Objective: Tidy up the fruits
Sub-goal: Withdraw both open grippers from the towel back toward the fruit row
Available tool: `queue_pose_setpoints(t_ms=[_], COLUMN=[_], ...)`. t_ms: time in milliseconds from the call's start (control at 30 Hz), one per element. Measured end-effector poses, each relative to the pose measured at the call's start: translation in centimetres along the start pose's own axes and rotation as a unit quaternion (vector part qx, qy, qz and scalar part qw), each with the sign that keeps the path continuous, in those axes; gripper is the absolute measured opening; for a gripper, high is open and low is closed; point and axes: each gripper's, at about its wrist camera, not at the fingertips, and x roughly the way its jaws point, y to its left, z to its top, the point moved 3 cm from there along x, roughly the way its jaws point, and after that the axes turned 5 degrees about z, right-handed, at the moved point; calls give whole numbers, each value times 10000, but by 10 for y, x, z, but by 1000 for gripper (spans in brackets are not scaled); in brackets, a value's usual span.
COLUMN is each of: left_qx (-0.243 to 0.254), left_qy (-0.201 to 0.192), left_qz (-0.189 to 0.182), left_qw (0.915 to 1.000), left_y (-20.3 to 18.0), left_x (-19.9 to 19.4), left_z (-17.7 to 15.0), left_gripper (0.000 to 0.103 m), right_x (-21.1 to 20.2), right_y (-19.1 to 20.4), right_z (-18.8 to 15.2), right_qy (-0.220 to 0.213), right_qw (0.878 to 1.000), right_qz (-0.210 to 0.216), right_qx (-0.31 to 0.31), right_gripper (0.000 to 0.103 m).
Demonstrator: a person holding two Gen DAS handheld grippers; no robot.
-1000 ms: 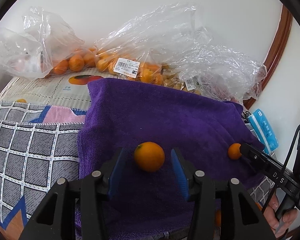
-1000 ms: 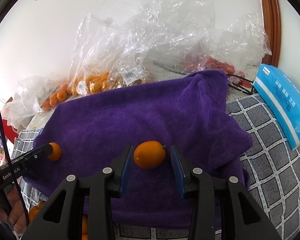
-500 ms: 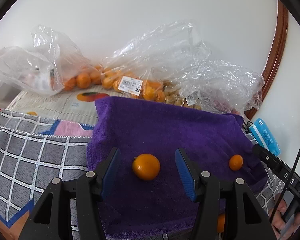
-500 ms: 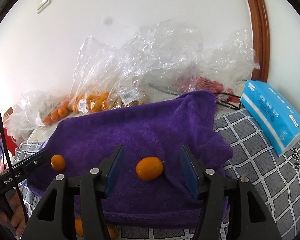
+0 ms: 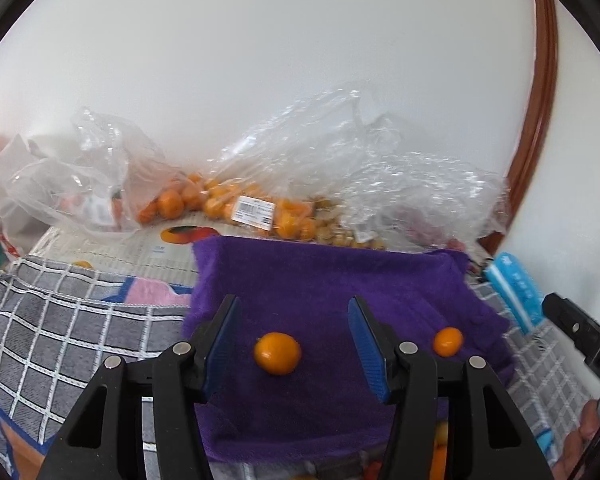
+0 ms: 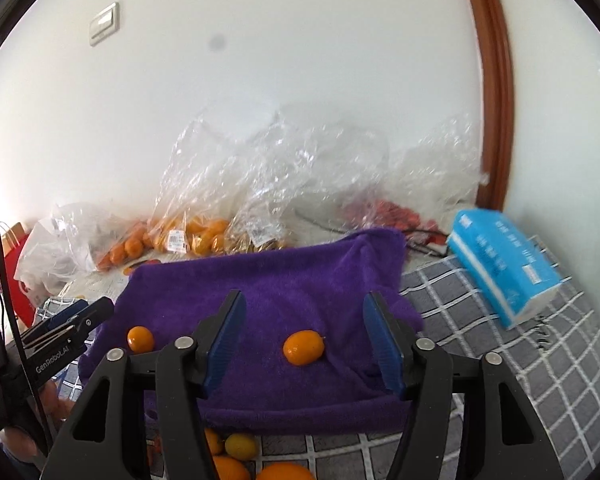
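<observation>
1. Two oranges rest on the purple towel (image 5: 340,280): the round orange (image 5: 277,353) left, the oval orange (image 6: 303,348) right.
2. Since a second ago both grippers have lifted away; the left gripper (image 5: 292,346) is closing slightly on nothing, and the right gripper (image 6: 304,344) is opening, empty.
3. Both placements look finished; fruit waits below the towel's edge (image 6: 240,446).

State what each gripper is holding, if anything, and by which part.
Nothing is held. The left gripper, jaws closing, and the right gripper, jaws opening, each frame an orange fruit resting untouched on the purple towel.
</observation>
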Motion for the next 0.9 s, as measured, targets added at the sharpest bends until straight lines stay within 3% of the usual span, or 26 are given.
queue_pose_setpoints(t_ms=[200,333,567,700,900], left_qx=[137,-48,-103,-312,-342], left_qy=[184,342,520,839,1301], left_qz=[-225,-299,116,208,329], left_qw=[9995,9990,9985,9958,9904], left_y=[-13,-5,26,52,76], left_x=[-31,-50,-77,-80,-79], left_z=[-2,-14,-37,-58,-98], left_gripper=[52,52,52,54,56], right_x=[-44,-68,-98,-111,-108], right_y=[5,2,7,14,10], right_z=[1,-5,-24,-37,-71], right_qy=[24,49,110,102,417], right_qw=[9998,10000,9996,9999,9991], right_qz=[-103,53,150,22,-17], right_qx=[-196,57,222,26,122], right_gripper=[67,73,76,84,85])
